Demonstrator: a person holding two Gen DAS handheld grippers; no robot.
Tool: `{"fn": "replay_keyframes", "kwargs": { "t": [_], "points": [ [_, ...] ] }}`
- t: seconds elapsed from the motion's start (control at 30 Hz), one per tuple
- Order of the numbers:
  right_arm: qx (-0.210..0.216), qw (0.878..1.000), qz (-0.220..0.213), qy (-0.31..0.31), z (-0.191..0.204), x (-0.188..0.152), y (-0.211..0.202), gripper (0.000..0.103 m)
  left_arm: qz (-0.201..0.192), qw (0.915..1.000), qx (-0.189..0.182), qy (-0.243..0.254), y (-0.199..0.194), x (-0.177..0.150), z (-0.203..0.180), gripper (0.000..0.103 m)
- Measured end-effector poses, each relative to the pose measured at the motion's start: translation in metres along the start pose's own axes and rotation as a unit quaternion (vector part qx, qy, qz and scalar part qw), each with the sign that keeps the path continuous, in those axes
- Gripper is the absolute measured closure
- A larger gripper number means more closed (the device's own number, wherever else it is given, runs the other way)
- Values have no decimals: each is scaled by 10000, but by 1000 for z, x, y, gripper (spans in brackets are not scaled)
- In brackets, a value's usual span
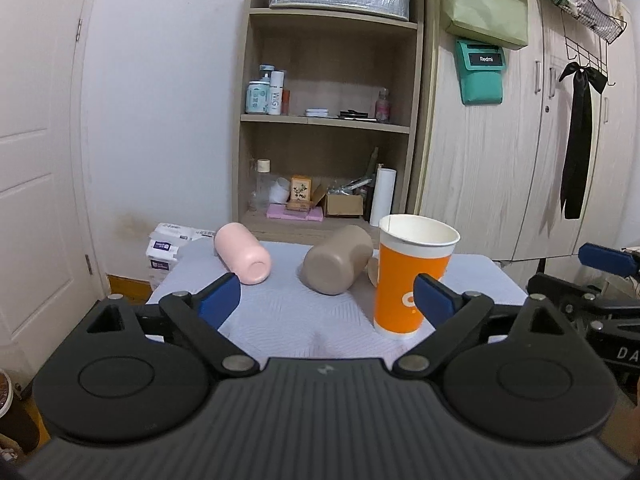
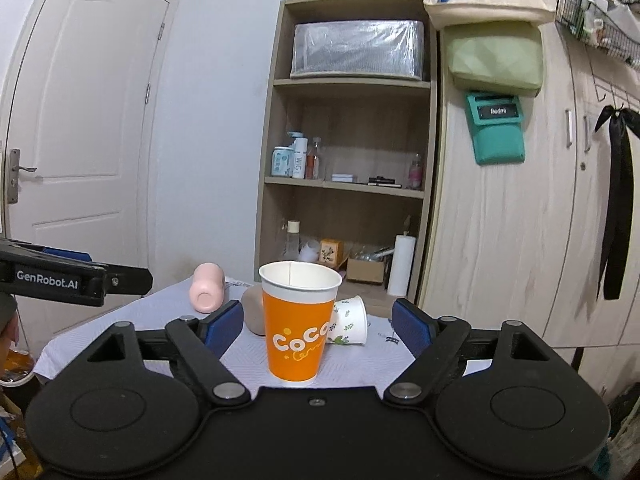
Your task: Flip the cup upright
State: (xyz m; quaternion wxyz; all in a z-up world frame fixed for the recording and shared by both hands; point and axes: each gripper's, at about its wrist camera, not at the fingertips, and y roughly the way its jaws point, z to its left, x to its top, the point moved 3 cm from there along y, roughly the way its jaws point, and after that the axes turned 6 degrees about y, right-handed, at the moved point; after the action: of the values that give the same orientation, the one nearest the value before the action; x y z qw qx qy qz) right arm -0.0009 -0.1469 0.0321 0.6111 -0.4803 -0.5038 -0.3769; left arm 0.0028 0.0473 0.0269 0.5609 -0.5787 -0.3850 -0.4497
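Observation:
An orange paper cup (image 1: 412, 276) stands upright, mouth up, on the cloth-covered table (image 1: 288, 320); it also shows in the right wrist view (image 2: 298, 328). A pink cup (image 1: 242, 254) (image 2: 207, 287) and a brown cup (image 1: 336, 260) (image 2: 255, 314) lie on their sides behind it. A small white floral paper cup (image 2: 350, 322) lies on its side to the right. My left gripper (image 1: 327, 300) is open and empty, with the orange cup at its right finger. My right gripper (image 2: 318, 322) is open and empty, with the orange cup standing free between its fingers.
A wooden shelf unit (image 1: 328, 120) with bottles and boxes stands behind the table. A wardrobe (image 1: 500, 160) is at the right, a white door (image 1: 36, 160) at the left. White packs (image 1: 164, 250) lie beside the table's far left corner.

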Motion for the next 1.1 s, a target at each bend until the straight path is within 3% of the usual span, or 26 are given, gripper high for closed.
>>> {"fn": "replay_keyframes", "kwargs": {
  "t": [0.13, 0.2, 0.83, 1.1],
  "points": [
    [-39, 10000, -20, -52, 2, 0, 1, 13, 3, 10000, 5, 85, -2, -1, -2, 4],
    [-105, 9999, -52, -63, 3, -1, 0, 0, -38, 9999, -32, 126, -3, 0, -3, 0],
    [-428, 9987, 208, 162, 1, -7, 10, 0, 194, 9997, 167, -11, 6, -8, 7, 0],
    [-609, 9978, 235, 155, 1, -5, 12, 0, 407, 9982, 435, -80, 14, -14, 9, 0]
  ]
}}
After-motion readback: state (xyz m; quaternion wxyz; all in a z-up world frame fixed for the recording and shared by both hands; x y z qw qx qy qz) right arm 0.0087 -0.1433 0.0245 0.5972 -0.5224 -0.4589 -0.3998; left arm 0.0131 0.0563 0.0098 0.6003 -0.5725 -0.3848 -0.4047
